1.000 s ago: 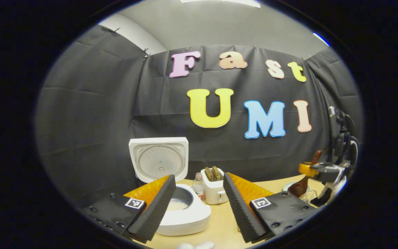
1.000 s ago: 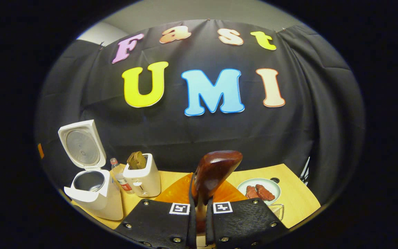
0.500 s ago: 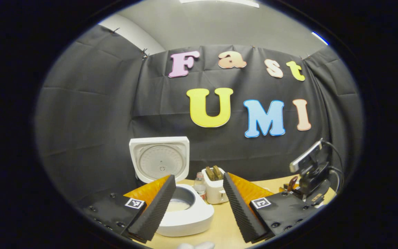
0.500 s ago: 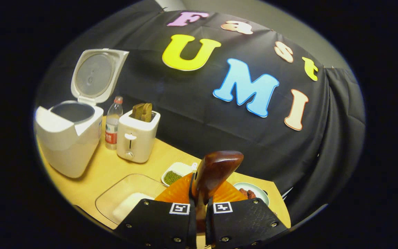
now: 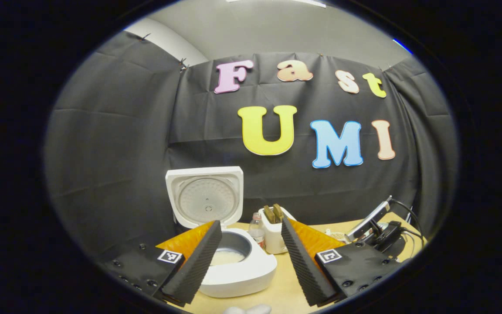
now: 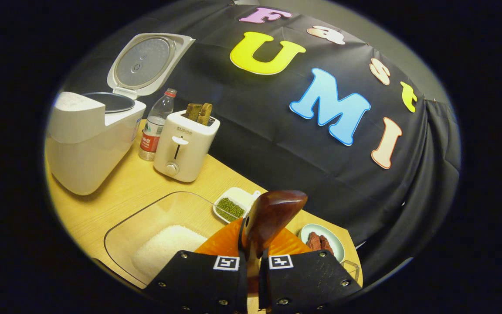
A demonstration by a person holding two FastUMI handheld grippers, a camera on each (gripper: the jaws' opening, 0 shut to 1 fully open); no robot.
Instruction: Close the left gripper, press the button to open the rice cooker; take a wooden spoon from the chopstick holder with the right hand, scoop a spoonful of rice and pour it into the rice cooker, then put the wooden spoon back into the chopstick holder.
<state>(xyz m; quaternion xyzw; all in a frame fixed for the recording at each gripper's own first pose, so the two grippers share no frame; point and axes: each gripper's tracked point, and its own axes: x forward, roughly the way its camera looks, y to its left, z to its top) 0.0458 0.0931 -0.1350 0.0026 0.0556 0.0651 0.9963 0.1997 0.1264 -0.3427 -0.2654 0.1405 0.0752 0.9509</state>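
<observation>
The white rice cooker (image 5: 238, 274) stands with its lid (image 5: 206, 196) raised, and some white rice lies in its pot. My left gripper (image 5: 249, 261) hangs open just in front of it, holding nothing. In the right gripper view, my right gripper (image 6: 252, 266) is shut on the handle of the dark wooden spoon (image 6: 273, 213), whose bowl sticks up past the fingers. Below and to the left of the spoon is a clear tray (image 6: 124, 222) with a heap of white rice (image 6: 168, 248). The open rice cooker (image 6: 89, 139) stands at the far left of that view. The right gripper (image 5: 377, 226) also sits low at the right in the left gripper view.
A white toaster (image 6: 183, 144) with bread and a plastic bottle (image 6: 155, 126) stand beside the cooker by the back wall. A small white dish of green beans (image 6: 233, 207) and a plate with red pieces (image 6: 320, 244) lie behind the tray. A wire holder's edge (image 6: 351, 268) sits lower right.
My right gripper, with the spoon, has tipped downward and come lower over the table, bringing the tray of rice into view. The left gripper has barely moved and stays open.
</observation>
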